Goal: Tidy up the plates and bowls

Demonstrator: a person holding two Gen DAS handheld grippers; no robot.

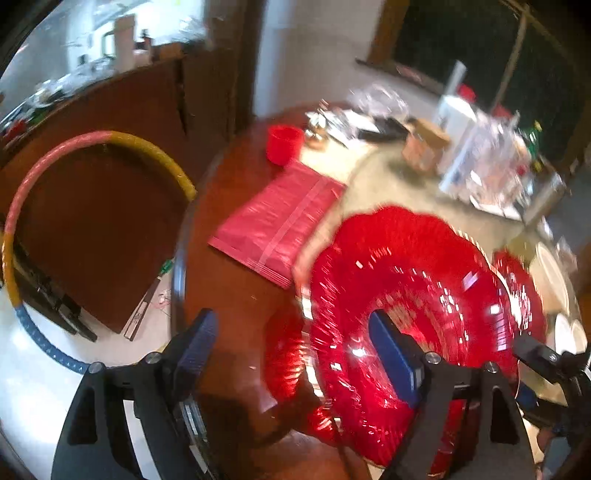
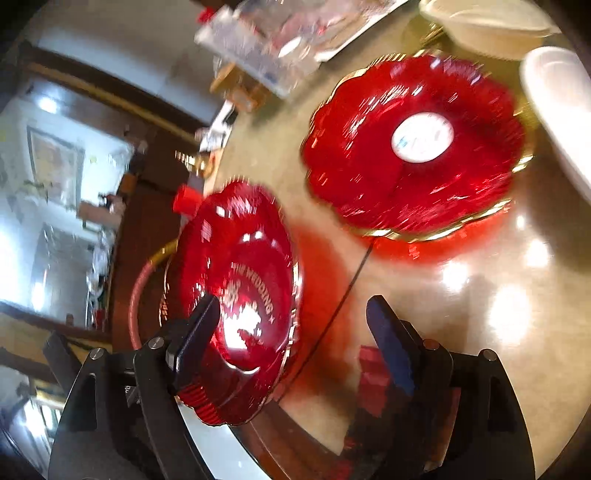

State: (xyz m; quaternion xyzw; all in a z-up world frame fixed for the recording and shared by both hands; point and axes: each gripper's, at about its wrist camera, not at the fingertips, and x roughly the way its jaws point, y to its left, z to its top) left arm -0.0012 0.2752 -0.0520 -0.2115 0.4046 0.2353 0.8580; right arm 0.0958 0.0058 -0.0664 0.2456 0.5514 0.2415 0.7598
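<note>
A red scalloped plate (image 1: pixel 413 280) with a gold rim stands tilted near the table's edge, close in front of my left gripper (image 1: pixel 295 350). The left jaws are wide open and the right finger (image 1: pixel 395 354) overlaps the plate's face. In the right wrist view the same plate (image 2: pixel 243 280) reads "THE WEDDING". My right gripper (image 2: pixel 295 332) is open, with its left finger (image 2: pixel 195 336) in front of the plate. A second red plate (image 2: pixel 417 147) with a white round sticker lies on the table beyond. White bowls (image 2: pixel 487 22) sit at the far right.
A pink packet (image 1: pixel 280 221) and a red cup (image 1: pixel 284 142) lie on the round wooden table (image 1: pixel 229 295). Clear containers and boxes (image 1: pixel 480 162) crowd the far side. A coloured hoop (image 1: pixel 22 229) leans against a brown cabinet at the left. Both views are motion-blurred.
</note>
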